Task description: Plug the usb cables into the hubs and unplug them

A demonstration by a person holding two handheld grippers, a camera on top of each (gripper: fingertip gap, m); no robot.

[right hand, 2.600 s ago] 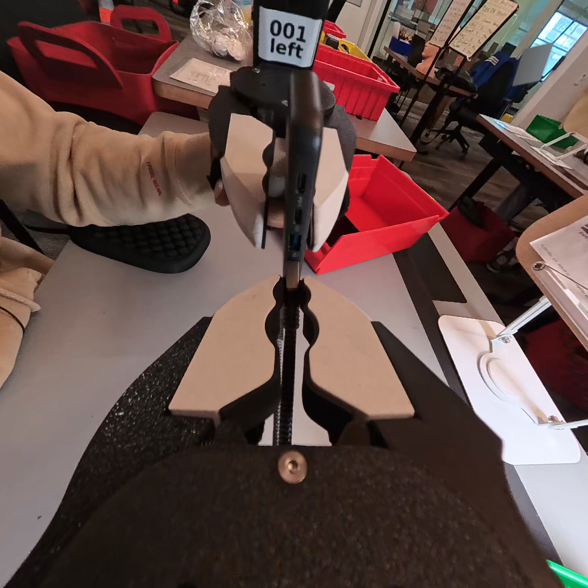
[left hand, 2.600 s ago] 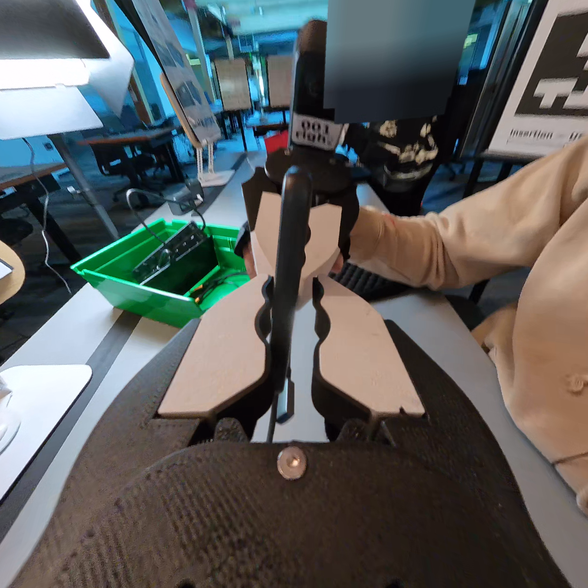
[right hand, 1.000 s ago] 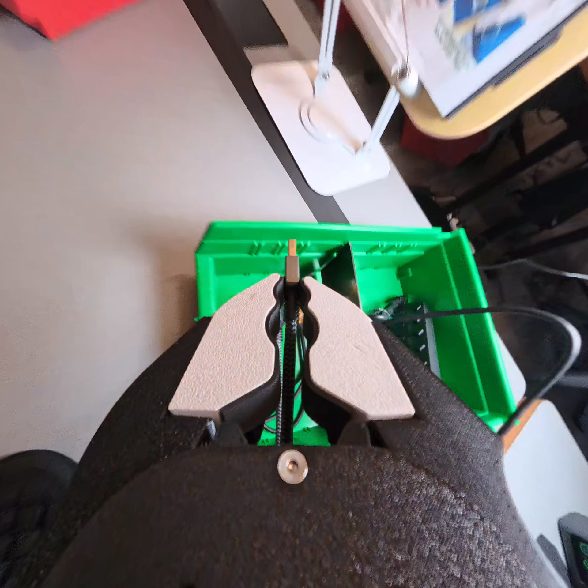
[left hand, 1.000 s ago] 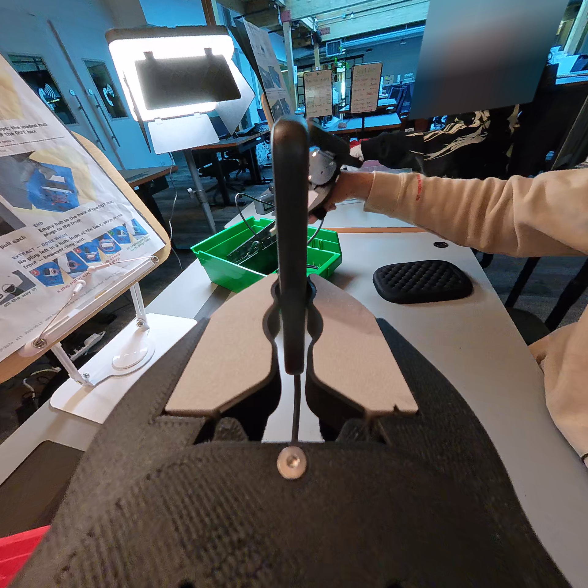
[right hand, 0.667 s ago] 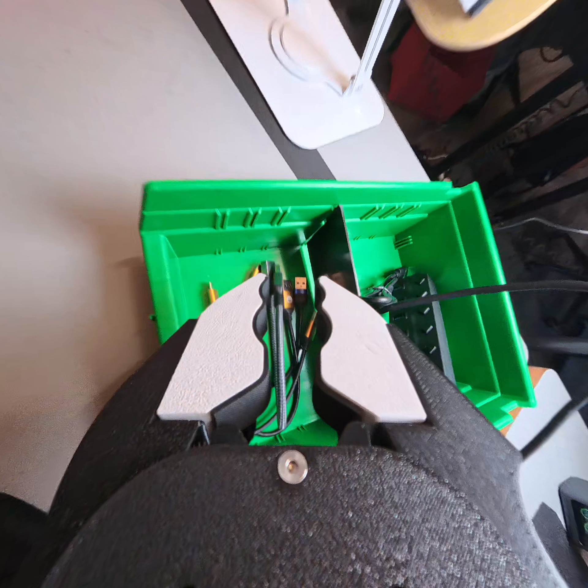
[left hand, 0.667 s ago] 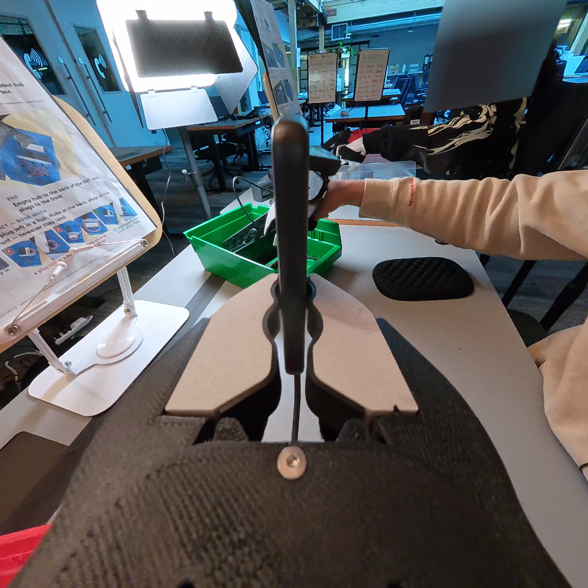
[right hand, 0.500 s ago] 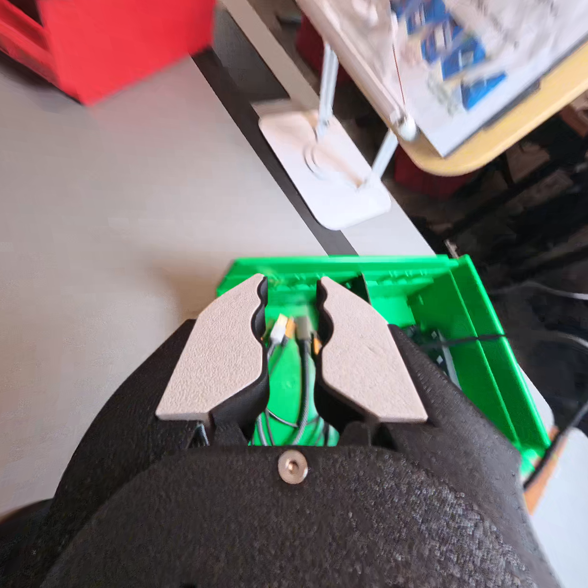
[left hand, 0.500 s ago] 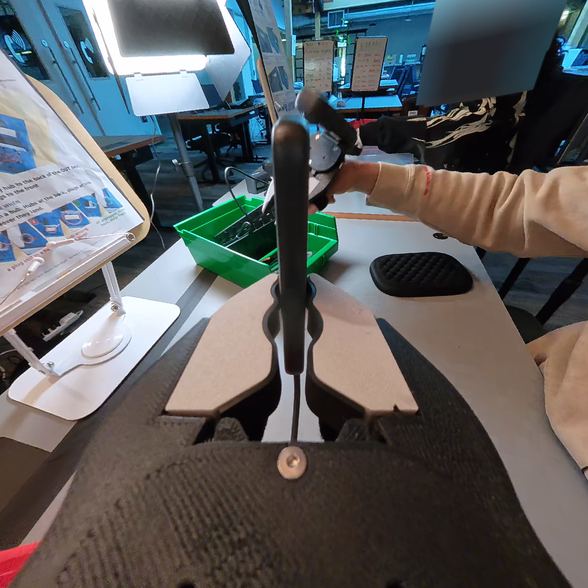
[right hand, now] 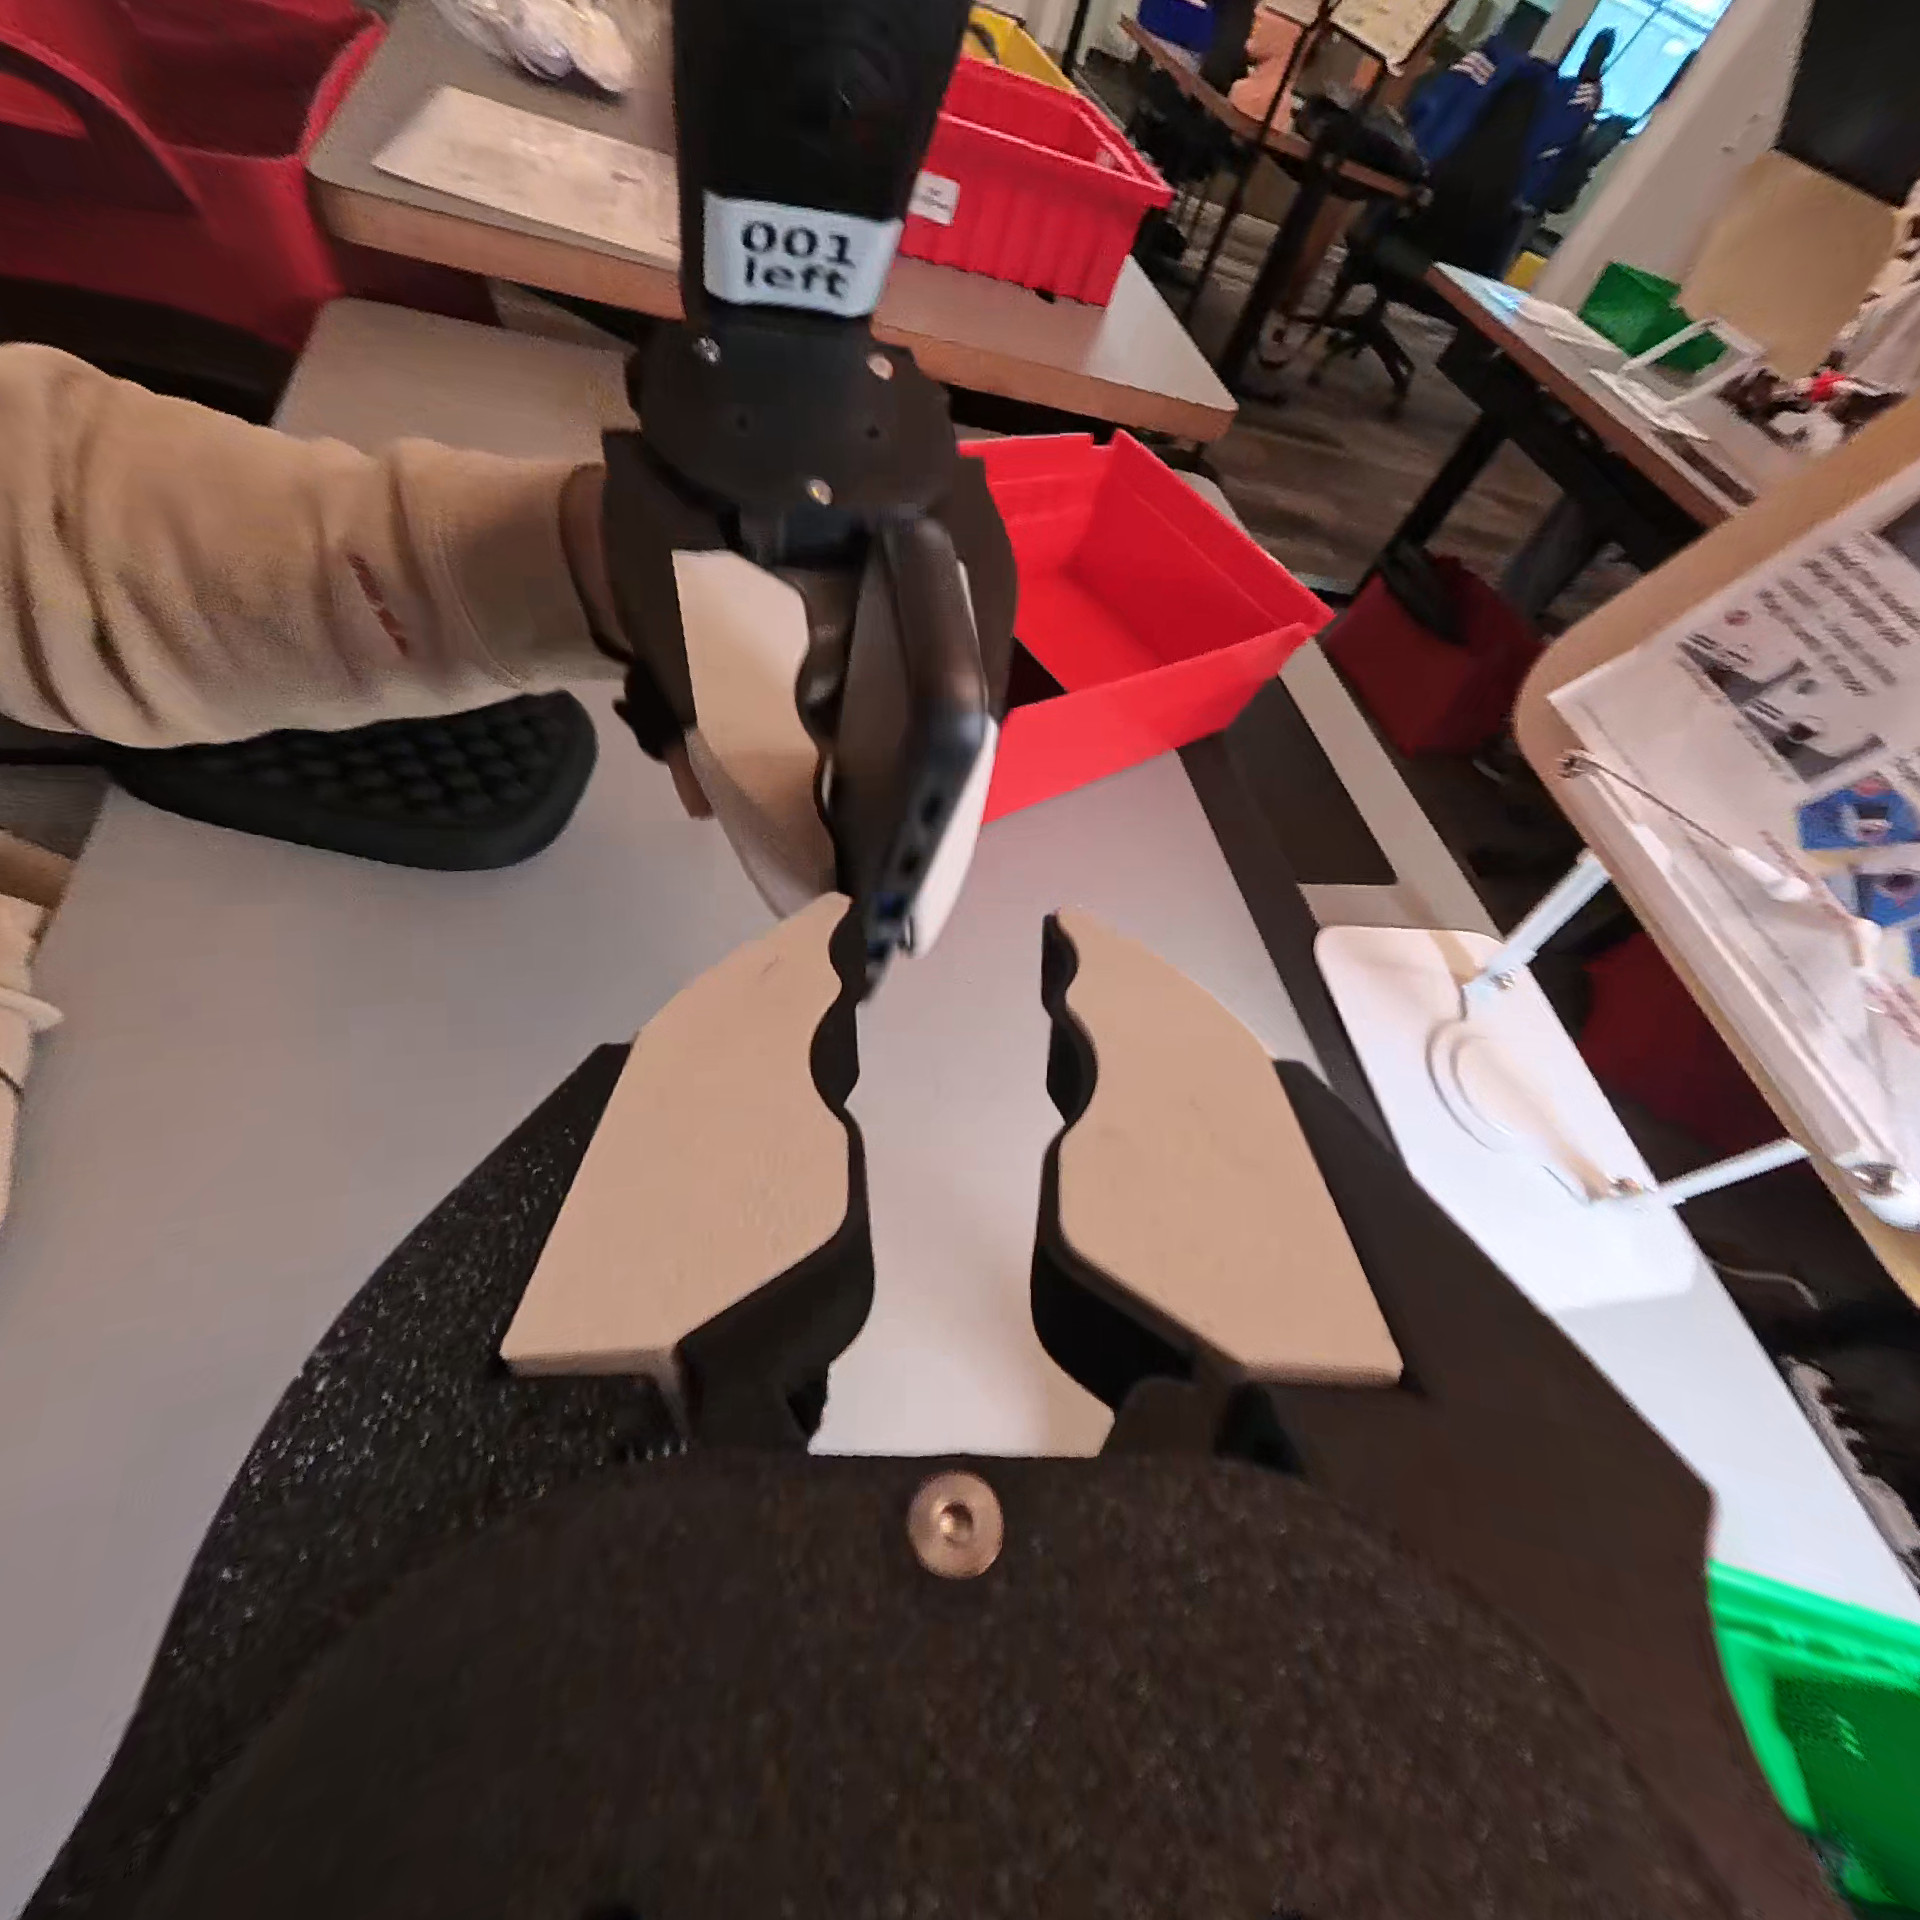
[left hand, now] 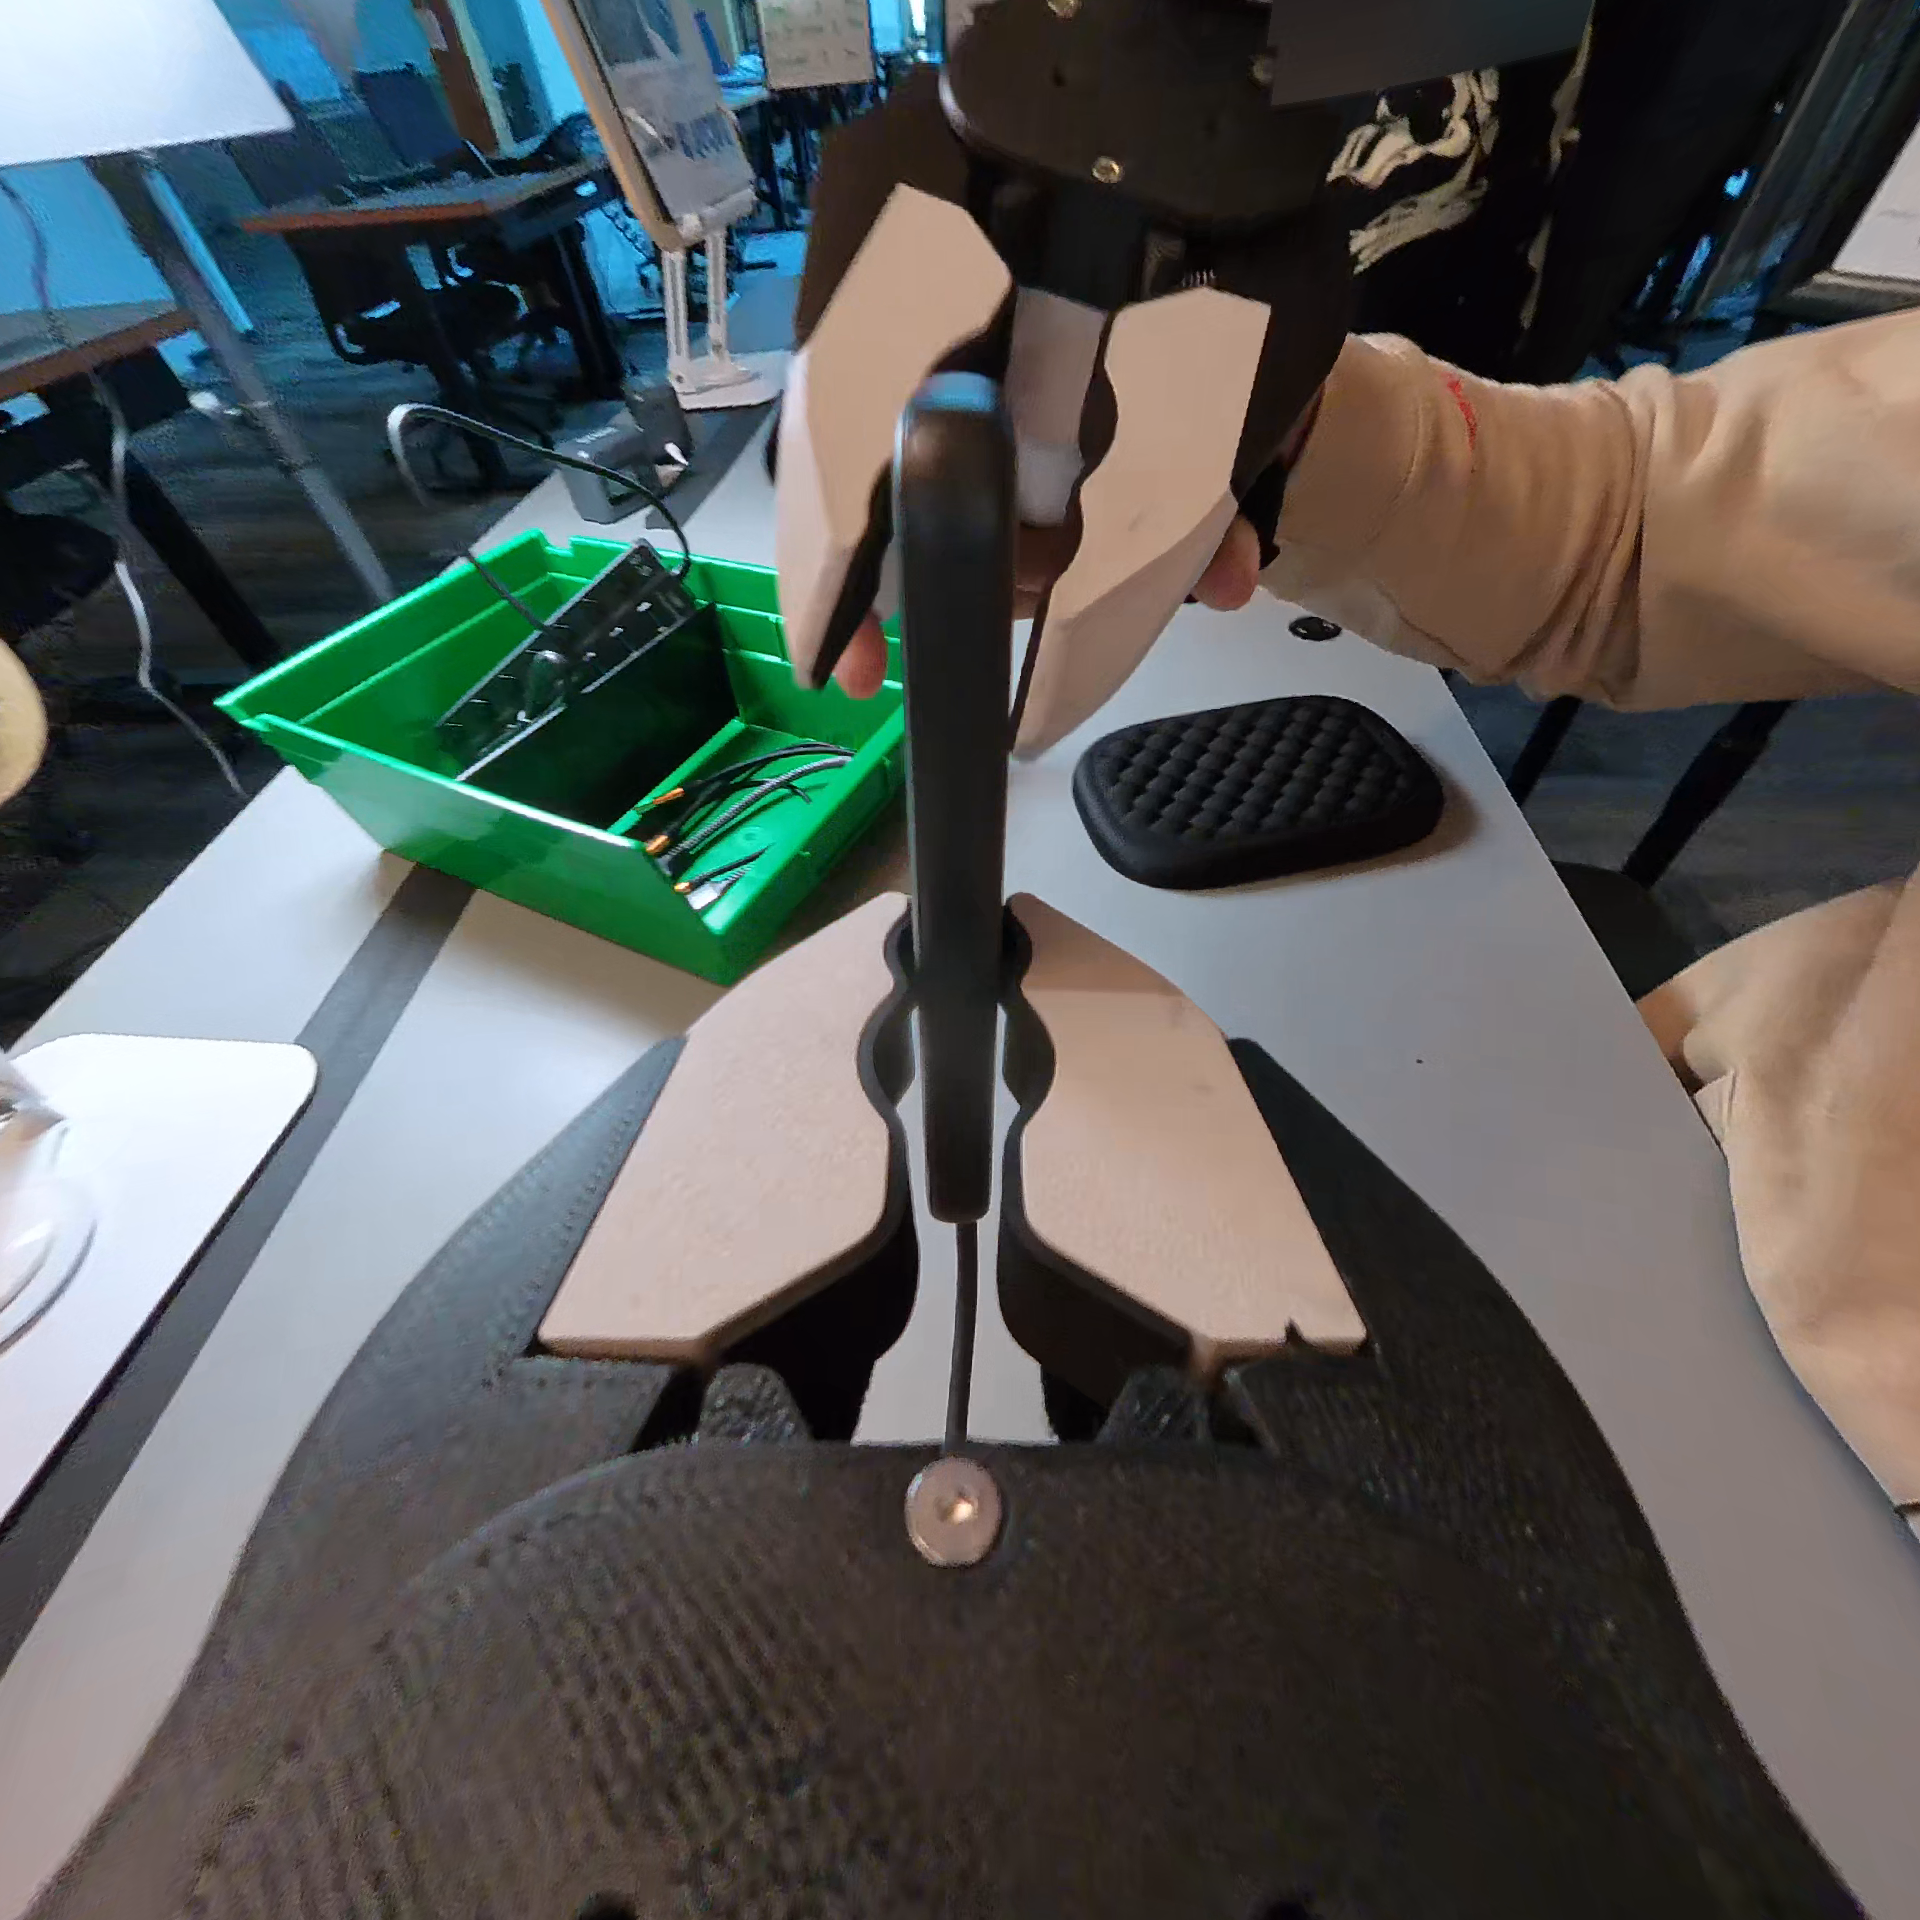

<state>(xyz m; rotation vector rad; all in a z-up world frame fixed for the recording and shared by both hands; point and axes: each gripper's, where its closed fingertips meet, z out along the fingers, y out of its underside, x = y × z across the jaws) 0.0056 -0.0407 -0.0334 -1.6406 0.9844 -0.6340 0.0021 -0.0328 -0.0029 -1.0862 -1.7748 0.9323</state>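
On the grey table (left hand: 1299, 1039): we work above it, a gripper in each hand, the two facing each other.
Left gripper (left hand: 956, 997): pressed together on a slim black hub (left hand: 954, 790), which we hold upright between its pads.
Hub, from the right wrist view: the hub (right hand: 914, 769) shows its port edge, tilted toward our other gripper, with a blue port at the low end.
Hub's cord: a thin black cord (left hand: 961, 1340) trails from the hub's near end back toward our left hand.
Right gripper (right hand: 951, 935): spread apart and empty, just in front of the hub's port edge; one tip looks close to the hub, and we cannot tell if it touches.
Cables: several cables (left hand: 743, 805) lie in the near compartment of the green bin (left hand: 499, 821), off to our left and apart from both grippers.
Bin's far compartment: a long dark strip with a row of sockets (left hand: 566, 655) leans there.
Other things: a red bin (right hand: 1143, 634) and a black ridged pad (left hand: 1257, 784) sit on the table.
Step in hand: we judge no cable is plugged into the held hub now; we are between cables.
Next move: we likely need to reach into the green bin, pinch one plug, square it to a port, and push straight in while the left gripper steadies the hub.
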